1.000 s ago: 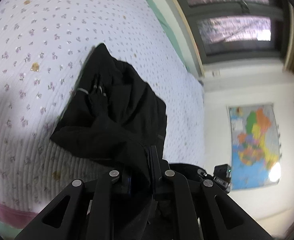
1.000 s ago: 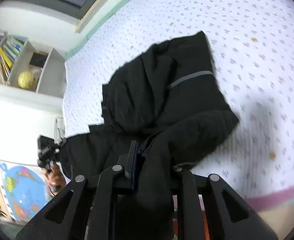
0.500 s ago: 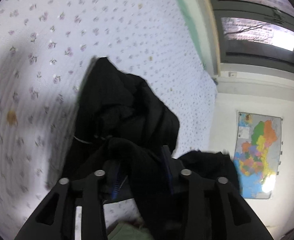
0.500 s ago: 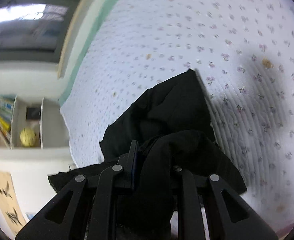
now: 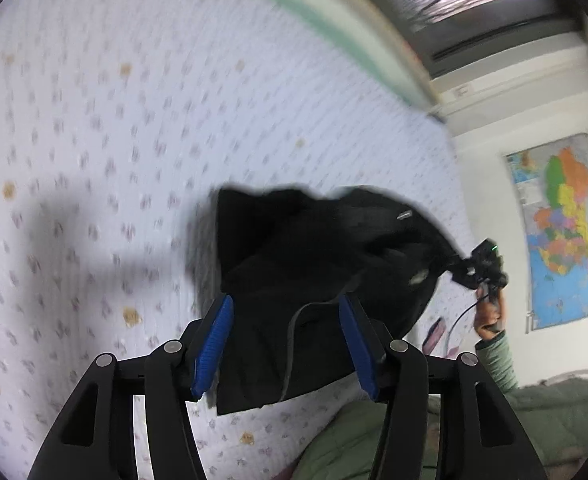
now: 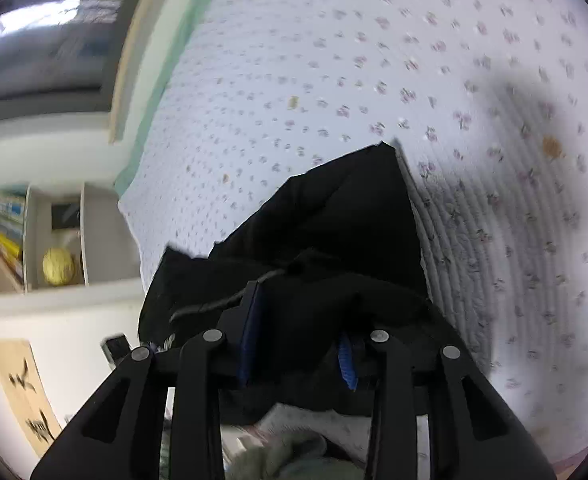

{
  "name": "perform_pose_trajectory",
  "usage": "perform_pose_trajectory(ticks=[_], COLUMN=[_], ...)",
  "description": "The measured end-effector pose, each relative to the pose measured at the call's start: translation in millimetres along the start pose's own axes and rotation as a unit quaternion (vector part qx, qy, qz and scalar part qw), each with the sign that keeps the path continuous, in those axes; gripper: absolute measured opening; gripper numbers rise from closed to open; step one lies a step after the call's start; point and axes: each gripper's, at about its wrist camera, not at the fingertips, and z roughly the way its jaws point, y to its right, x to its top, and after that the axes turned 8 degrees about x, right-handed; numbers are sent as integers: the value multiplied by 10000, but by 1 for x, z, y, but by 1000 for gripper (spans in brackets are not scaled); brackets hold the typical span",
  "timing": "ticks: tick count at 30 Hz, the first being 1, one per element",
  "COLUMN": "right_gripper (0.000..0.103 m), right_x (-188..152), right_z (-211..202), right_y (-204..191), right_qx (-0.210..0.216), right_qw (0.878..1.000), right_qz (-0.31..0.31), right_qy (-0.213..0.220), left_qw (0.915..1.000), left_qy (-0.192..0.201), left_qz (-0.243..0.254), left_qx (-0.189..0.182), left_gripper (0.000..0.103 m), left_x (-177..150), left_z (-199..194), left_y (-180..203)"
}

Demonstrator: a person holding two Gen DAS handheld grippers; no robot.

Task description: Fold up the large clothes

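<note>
The black garment (image 5: 313, 280) lies bunched on the bed (image 5: 94, 100), near its front edge. Both jaws are opening: the left gripper (image 5: 284, 336) and right gripper (image 6: 299, 344) straddle cloth, pads clear. Expect soft, limp, bulky fabric; grip hems or corners.

The black garment (image 5: 317, 264) is soft, matt cloth, thick and rumpled, with a small shiny metal piece near its top. The bedspread (image 5: 134, 100) under it is quilted cloth, ribbed with stitched rows and printed with tiny flowers. The left hand-held gripper (image 5: 285, 320) is matt black plastic with bright metal rivets; its pads (image 5: 214, 344) are ridged blue rubber. The right hand-held gripper (image 6: 299, 330) looks the same. The wall map (image 5: 565, 232) is glossy paper. A sleeve (image 5: 497, 356) is green knit.
</note>
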Motion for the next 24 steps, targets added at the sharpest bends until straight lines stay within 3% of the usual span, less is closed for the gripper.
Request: perform_pose_trajectory(ticks=[2, 3, 5, 7, 12, 14, 17, 23, 24], right_gripper=[41, 44, 58, 77, 82, 82, 82, 82, 71], right_x=[-4, -5, -8, -8, 11, 19, 30, 57, 59], right_z=[-15, -27, -43, -44, 4, 22, 41, 83, 91], right_y=[-8, -15, -32, -42, -32, -26, -16, 7, 11], right_qx=[-107, -323, -785, -962, -1584, -1673, -1817, -1842, -1921], right_qw=[9997, 9983, 9906, 9839, 9681, 9638, 9570, 9550, 9543], right_qz=[-198, -424, -984, -1346, -1840, -2021, -2243, -2322, -2282], right_qy=[104, 251, 534, 669, 613, 470, 292, -75, -159], left_qw=[9992, 9980, 9972, 9981, 9955, 9971, 9996, 9972, 9971], left_qy=[398, 555, 567, 372, 142, 182, 32, -225, -214], left_qz=[68, 102, 185, 178, -122, -241, -261, -304, -310], left_qx=[54, 272, 452, 456, 933, 692, -58, -650, -658], left_gripper=[82, 86, 86, 86, 85, 85, 86, 86, 83], left_x=[5, 6, 13, 18, 41, 47, 52, 69, 71], left_z=[-19, -23, -11, 18, 107, 119, 128, 166, 171], left_y=[6, 10, 14, 13, -3, -11, -17, -21, -18])
